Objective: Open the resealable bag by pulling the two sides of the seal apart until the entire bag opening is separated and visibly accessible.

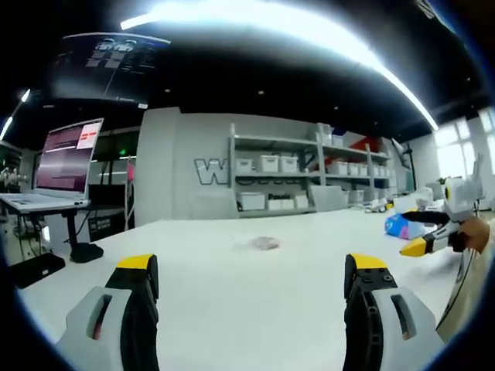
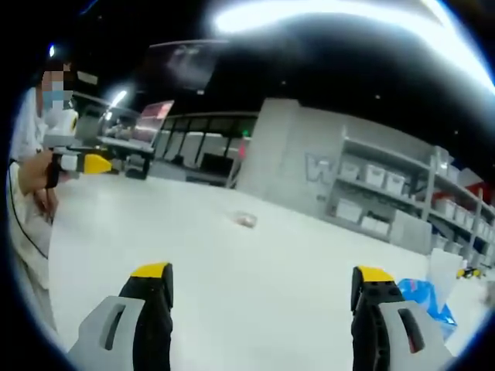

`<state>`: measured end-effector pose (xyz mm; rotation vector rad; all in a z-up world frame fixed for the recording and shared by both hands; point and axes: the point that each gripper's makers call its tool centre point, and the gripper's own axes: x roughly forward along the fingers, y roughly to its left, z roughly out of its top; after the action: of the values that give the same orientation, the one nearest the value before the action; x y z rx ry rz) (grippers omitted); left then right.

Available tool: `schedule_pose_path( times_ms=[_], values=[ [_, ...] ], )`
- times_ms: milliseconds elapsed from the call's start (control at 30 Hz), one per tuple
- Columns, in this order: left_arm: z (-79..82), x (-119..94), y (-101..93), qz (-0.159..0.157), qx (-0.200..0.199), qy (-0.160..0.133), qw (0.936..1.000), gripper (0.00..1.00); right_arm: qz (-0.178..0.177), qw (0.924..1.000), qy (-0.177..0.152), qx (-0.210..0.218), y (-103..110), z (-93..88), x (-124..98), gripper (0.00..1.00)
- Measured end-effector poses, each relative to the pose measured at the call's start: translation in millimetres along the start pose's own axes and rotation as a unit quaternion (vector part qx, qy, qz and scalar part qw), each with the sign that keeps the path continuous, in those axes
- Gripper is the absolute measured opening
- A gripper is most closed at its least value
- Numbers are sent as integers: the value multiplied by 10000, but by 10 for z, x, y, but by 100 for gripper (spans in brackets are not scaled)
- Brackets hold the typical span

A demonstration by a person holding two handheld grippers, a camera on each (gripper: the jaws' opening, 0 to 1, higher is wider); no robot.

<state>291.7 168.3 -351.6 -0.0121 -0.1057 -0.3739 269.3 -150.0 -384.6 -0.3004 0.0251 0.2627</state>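
Legible text: one letter only.
Large "W" on the grey wall (image 1: 203, 166) beside the shelving; laptop screen (image 1: 68, 157) text too blurred to read.

- Left gripper (image 1: 251, 277): grey moulded fingers (image 1: 138, 305) with black inner faces and yellow tips (each grey shell has a slot).
- Right gripper (image 2: 263, 286): matching grey, black, yellow.
- Person's sleeve (image 2: 23, 124): white.
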Motion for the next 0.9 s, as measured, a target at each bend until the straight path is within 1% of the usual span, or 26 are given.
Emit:
schedule_pose_path(
  times_ms=[900],
  values=[
    [34, -20, 5, 26, 13, 0, 10000, 99, -8, 10000, -26, -34, -5, 33, -13, 97]
  ],
)
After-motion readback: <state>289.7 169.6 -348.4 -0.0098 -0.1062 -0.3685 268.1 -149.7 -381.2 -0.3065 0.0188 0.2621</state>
